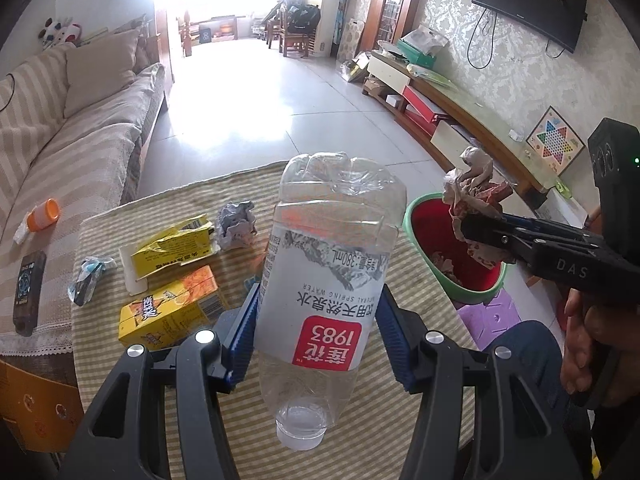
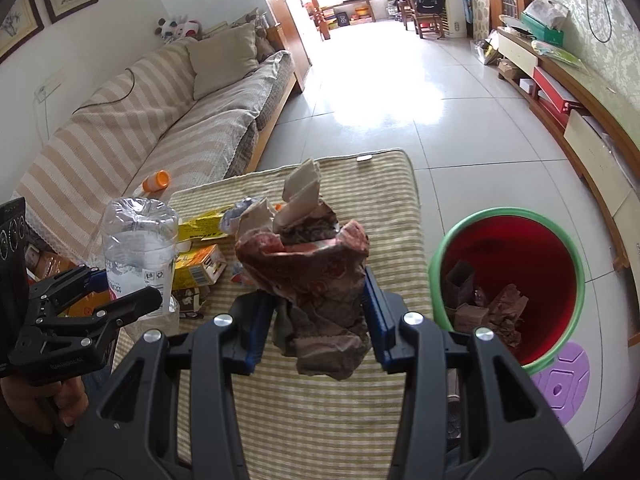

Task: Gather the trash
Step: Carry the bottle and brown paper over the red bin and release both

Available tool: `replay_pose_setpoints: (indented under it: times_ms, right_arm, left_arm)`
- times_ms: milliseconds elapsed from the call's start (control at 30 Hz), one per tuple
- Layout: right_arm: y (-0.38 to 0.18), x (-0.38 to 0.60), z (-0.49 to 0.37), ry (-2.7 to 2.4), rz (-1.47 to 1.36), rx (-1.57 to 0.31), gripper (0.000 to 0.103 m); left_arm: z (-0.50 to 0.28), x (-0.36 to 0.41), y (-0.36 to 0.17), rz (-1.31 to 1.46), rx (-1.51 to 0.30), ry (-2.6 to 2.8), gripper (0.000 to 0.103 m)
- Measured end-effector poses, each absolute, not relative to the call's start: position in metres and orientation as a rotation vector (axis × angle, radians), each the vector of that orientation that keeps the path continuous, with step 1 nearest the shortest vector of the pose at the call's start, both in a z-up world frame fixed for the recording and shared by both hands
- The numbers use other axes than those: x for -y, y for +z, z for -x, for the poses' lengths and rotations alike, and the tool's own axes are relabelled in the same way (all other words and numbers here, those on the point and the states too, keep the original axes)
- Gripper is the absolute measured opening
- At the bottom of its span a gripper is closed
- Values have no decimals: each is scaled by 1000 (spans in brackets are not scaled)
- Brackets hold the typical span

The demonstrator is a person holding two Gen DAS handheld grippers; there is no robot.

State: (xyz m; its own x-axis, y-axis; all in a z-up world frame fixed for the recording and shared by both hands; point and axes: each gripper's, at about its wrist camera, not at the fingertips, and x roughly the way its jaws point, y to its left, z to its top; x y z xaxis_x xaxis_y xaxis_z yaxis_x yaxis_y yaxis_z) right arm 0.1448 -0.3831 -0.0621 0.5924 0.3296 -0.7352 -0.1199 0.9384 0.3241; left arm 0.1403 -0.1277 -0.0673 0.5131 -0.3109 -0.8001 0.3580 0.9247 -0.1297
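A long sofa (image 2: 160,120) under a ribbed, beige-striped cover flanks a table (image 2: 320,420) draped in a woven green-and-cream striped cloth. Beside the table, on glossy floor tiles, stands a round bin (image 2: 576,264) with a green rim and red inside, crumpled brown scraps at its bottom. The left gripper (image 1: 320,332) is clamped on a clear, ridged plastic water bottle (image 1: 324,280), held cap-down above the cloth, blue ribbed pads pressing its label. The right gripper (image 2: 316,320) is clenched around a crushed reddish-brown paper carton (image 2: 312,280), above the table's edge near the bin. Two dented yellow cartons (image 1: 172,308) and a grey paper wad (image 1: 236,224) lie on the cloth.
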Motion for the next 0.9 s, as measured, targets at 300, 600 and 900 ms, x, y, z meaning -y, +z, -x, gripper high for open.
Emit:
replay_pose_setpoints:
  times_ms: [300, 600, 900]
  right_arm:
    - [-64, 451, -149, 174, -318, -872, 41]
    - [-73, 530, -150, 58, -379, -861, 41]
    - [-96, 590, -155, -20, -446, -861, 41]
  left_arm:
    - [-167, 205, -64, -96, -938, -492, 53]
    - [-193, 298, -63, -94, -918, -630, 53]
    - [-212, 366, -76, -12, -895, -741, 53]
